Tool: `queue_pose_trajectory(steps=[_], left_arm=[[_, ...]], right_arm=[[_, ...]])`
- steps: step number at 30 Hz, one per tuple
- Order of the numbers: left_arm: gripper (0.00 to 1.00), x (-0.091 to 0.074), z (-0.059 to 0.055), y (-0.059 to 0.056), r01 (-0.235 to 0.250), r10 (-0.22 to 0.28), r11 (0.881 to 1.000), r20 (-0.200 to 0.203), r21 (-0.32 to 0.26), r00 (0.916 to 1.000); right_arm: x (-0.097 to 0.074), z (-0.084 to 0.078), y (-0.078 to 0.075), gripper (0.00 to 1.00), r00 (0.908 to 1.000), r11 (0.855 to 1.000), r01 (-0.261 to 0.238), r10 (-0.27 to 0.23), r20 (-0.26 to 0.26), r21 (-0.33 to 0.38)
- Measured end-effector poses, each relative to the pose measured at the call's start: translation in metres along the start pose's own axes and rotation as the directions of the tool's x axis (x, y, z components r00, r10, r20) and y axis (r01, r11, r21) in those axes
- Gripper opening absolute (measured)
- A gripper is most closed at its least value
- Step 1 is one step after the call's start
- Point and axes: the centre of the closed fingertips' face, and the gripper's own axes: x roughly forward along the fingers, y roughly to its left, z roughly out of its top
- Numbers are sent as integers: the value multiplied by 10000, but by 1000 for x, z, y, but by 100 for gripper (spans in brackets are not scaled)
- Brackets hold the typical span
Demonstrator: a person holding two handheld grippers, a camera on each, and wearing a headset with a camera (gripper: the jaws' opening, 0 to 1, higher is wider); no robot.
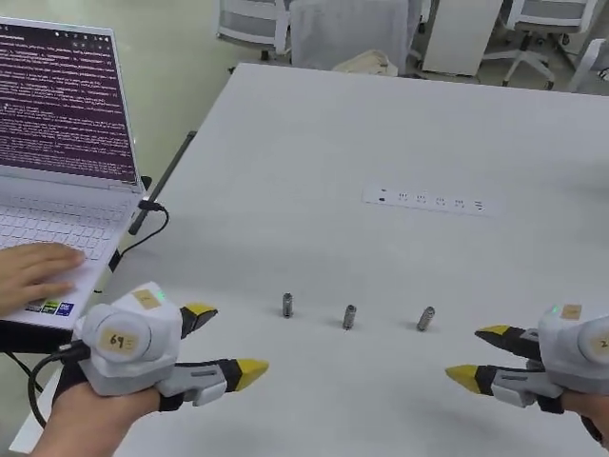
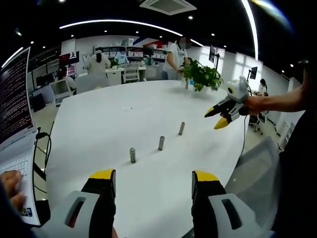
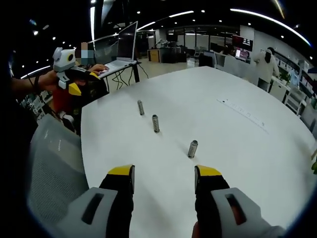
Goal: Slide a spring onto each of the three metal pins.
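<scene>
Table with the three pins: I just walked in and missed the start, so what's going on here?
A person holds the left gripper and right gripper low over the near edge of the table, both open and empty. Three pins stand in a row ahead, between them, untouched. They look ribbed, as if springs are already on, though I cannot be sure. A hand rests on a laptop.

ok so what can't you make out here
- Three coiled pieces: whatever stands inside them is hidden by the coils in the right gripper view, and they are too small in the head view.
- Laptop screen text: too small, head view.
- Right hand-held gripper: body cut off by the head view's right edge.
- Power strip markings: too small, head view.
</scene>
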Motion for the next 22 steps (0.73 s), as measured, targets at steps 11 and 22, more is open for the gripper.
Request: queue_pose_trajectory(steps=[11,22], left_arm=[[58,-1,1,0,-12,11,10000,50,48,10000],[60,-7,1,-1,-105,105,9999,162,-7,9998]], right_arm=[[-23,-3,17,51,9983,9980,371,-393,424,517],[-36,-11,35,59,9951,9931,673,-737,655,958]])
